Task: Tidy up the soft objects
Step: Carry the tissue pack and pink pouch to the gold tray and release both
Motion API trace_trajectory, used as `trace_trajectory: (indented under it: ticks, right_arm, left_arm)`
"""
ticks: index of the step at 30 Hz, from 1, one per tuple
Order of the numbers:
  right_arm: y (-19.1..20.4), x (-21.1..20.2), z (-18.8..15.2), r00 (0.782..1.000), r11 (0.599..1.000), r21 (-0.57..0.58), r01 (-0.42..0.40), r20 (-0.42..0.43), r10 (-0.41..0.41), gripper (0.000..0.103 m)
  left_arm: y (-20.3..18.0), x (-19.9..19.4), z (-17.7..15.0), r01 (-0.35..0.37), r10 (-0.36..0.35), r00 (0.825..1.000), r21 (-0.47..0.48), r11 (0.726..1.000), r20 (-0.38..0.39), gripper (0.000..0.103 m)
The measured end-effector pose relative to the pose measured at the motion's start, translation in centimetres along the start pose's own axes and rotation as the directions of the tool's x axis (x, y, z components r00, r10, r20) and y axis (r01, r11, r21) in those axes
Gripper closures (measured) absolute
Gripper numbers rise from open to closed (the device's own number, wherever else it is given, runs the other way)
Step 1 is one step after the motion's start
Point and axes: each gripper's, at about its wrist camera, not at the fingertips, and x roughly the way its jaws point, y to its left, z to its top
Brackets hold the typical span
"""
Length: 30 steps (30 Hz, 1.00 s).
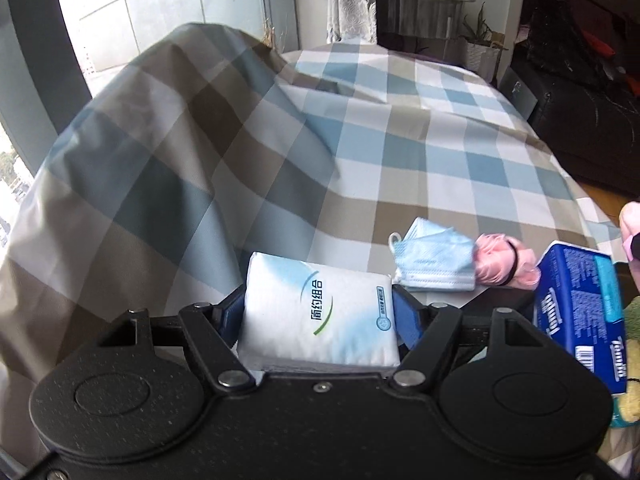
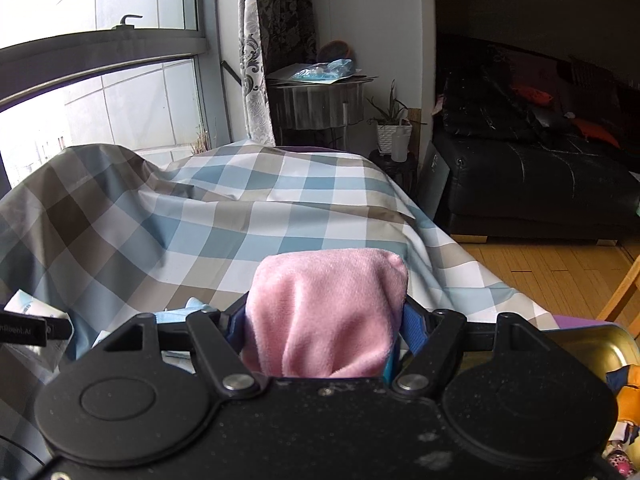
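Observation:
My left gripper (image 1: 320, 300) is shut on a white and pale-blue tissue pack (image 1: 316, 312), held above the checked bedcover (image 1: 400, 140). In the right wrist view, my right gripper (image 2: 326, 320) is shut on a pink plush cloth (image 2: 328, 292) that bulges up between its blue fingers (image 2: 414, 326). A light blue face mask (image 1: 436, 264) lies on the cover just right of the tissue pack. Next to the mask lies a pink soft item (image 1: 508, 264) with a black band around it. A dark blue tissue pack (image 1: 580, 308) stands tilted at the right edge.
The bedcover rises into a big hump (image 1: 140, 160) on the left, by the window. A gold metal tin (image 2: 608, 344) sits at the lower right, with a green-yellow plush (image 1: 634, 360) nearby. Beyond the bed stand a black sofa (image 2: 540, 184), a potted plant (image 2: 394, 132) and wooden floor (image 2: 540, 264).

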Motion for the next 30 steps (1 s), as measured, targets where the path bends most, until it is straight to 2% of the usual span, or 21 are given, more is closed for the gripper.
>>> trace_trajectory:
  ticks: [4,8,12,16,20,26,27,30]
  right_arm:
    - [-4.3,-2.8,-0.2,0.998,0.997,0.046,0.057,0.019,-0.058,0.032]
    - [-9.1,-5.2,-0.7,0.99,0.985,0.107,0.132,0.026,-0.135,0.031]
    - [-13.4,-7.1,-1.5,0.975,0.963,0.164,0.212,0.029,-0.22,0.031]
    - [-16.9,-8.6,-2.8,0.95,0.933,0.201,0.299,0.03,-0.31,0.031]
    - [-19.9,-9.1,-4.8,0.929,0.897,0.264,0.354,0.013,-0.37,0.031]
    - [-22.5,-8.0,-8.7,0.906,0.849,0.335,0.41,-0.039,-0.422,0.031]
    - [-23.0,-8.0,-9.2,0.909,0.841,0.363,0.402,-0.049,-0.413,0.032]
    - [-24.1,-8.4,-9.7,0.909,0.817,0.428,0.386,-0.029,-0.415,0.031]
  left_arm:
    - [-3.5,-2.5,2.2,0.061,-0.064,0.997,0.087,0.994,0.042,0.035]
    - [-8.4,-4.9,4.3,0.114,-0.132,0.989,0.217,0.97,0.068,0.035]
    - [-14.3,-7.0,5.9,0.206,-0.235,0.971,0.332,0.92,0.049,0.035]
    - [-19.7,-8.1,6.3,0.283,-0.31,0.951,0.4,0.872,0.001,0.035]
    - [-24.1,-7.9,5.6,0.355,-0.358,0.931,0.414,0.838,-0.072,0.035]
    - [-27.5,-6.8,1.9,0.471,-0.421,0.882,0.385,0.794,-0.211,0.035]
    - [-27.7,-6.6,1.3,0.473,-0.419,0.881,0.386,0.792,-0.221,0.035]
    - [-28.4,-5.9,-0.3,0.451,-0.389,0.892,0.407,0.794,-0.231,0.035]
